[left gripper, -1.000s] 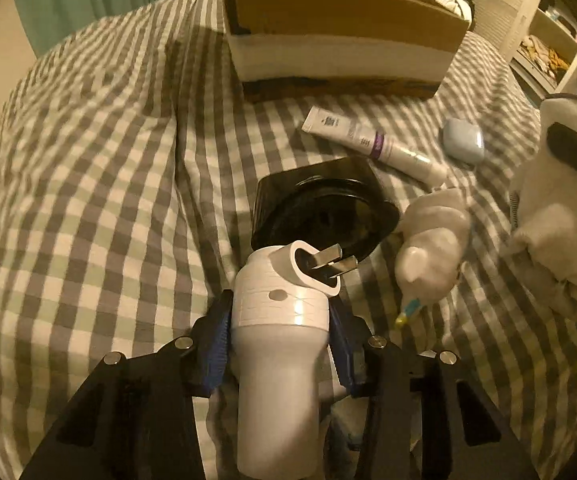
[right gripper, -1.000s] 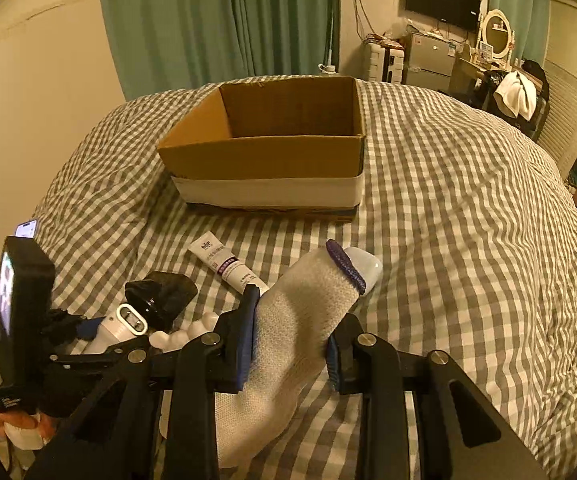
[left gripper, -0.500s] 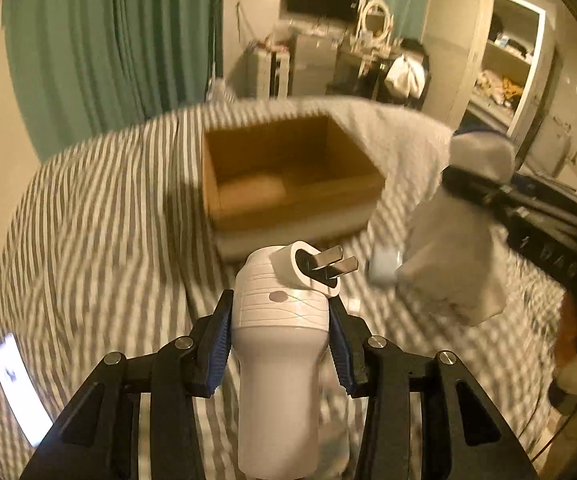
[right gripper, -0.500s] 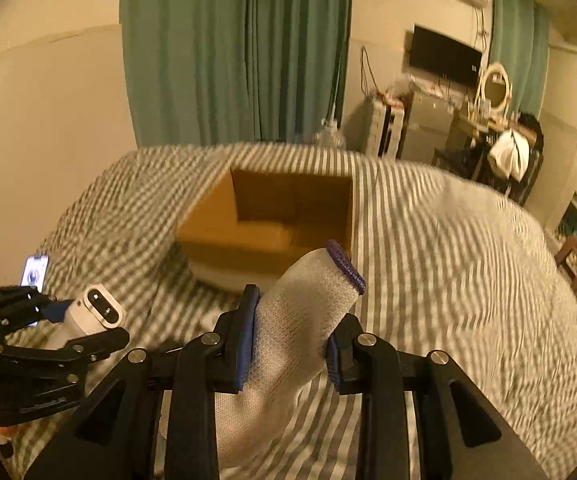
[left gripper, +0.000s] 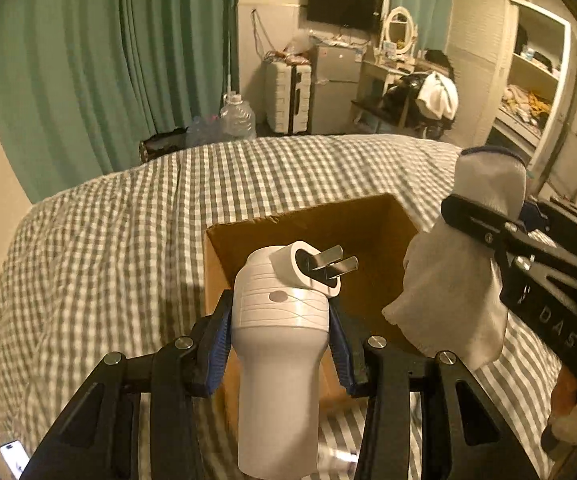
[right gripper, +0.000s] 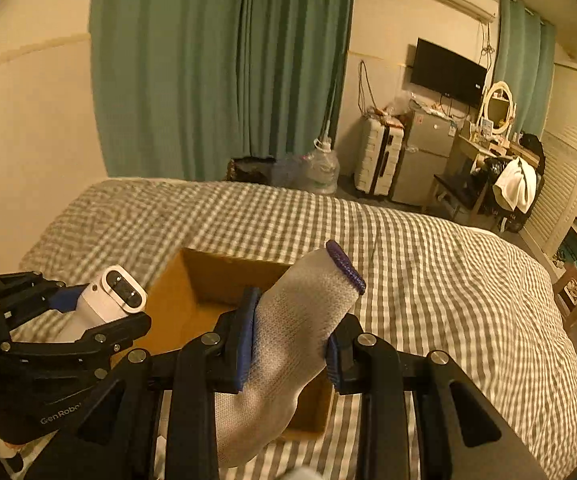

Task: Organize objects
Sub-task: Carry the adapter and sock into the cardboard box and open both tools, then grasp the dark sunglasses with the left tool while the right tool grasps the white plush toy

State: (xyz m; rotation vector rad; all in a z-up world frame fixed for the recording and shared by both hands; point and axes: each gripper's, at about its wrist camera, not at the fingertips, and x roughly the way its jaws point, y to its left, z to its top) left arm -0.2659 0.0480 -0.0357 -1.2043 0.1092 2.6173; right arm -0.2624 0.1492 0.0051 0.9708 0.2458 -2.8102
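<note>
The left gripper (left gripper: 280, 344) is clamped on a white plug-in device (left gripper: 284, 320), its blue pads pressing the ribbed band on both sides and its 2 flat metal prongs (left gripper: 334, 266) pointing forward over the open cardboard box (left gripper: 352, 224). The right gripper (right gripper: 288, 340) is clamped on a grey-white sock (right gripper: 288, 328) with a dark purple cuff (right gripper: 346, 266), the cuff end sticking up past the fingers and the toe end hanging below them. Compared with 1 second ago, both grippers have risen off the bedspread and advanced: the tube, the earbud case and the black dish that lay in front of the left gripper are out of view, and the box, then far ahead, now sits right under both loads. In the right wrist view the box mouth (right gripper: 208, 280) lies directly beneath the sock, with the left gripper (right gripper: 68, 320) and its white device just beside it at the box's left edge. The side of that left gripper reads "GenRobo", the rest cut off; the right gripper's body (left gripper: 544, 276) in the left wrist view shows "DAS", also cut off. The box rests on a grey-and-white checked bedspread (left gripper: 108, 240), with green curtains (right gripper: 216, 72) and a wall-mounted TV (right gripper: 448, 70) beyond.
</note>
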